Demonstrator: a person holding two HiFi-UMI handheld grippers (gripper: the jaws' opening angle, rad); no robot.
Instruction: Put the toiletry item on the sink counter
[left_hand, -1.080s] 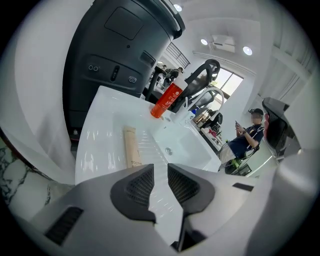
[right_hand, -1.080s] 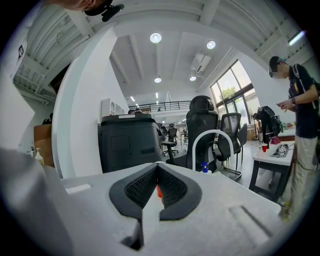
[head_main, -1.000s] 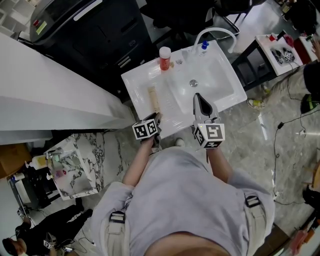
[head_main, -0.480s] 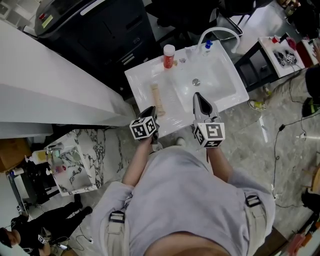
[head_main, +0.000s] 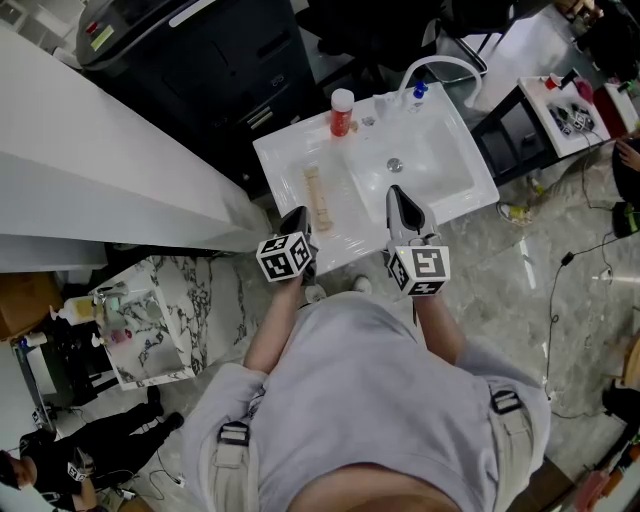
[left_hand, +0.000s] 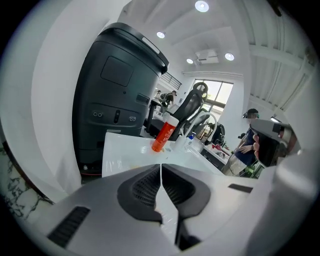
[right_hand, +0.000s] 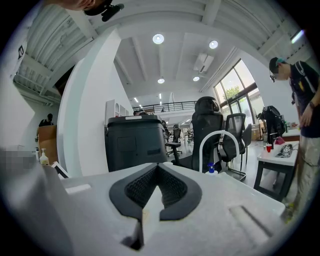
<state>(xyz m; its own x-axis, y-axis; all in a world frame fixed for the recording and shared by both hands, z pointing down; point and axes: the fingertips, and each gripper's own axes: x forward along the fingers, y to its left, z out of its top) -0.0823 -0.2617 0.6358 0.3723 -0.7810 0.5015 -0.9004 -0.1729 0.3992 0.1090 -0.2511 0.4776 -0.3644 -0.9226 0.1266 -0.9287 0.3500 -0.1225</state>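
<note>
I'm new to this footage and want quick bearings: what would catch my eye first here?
The white sink counter stands out against the dark machine behind it, with an orange bottle upright at its back edge and a tan toiletry item lying flat left of the basin. The left gripper and right gripper, both shut and empty, hover at the counter's near side.

Readable text: none | label (head_main: 100, 38) on black machine (head_main: 215, 60): print too small to be read | cubes on left tongs (head_main: 297, 214), right tongs (head_main: 393, 192): square markers only
</note>
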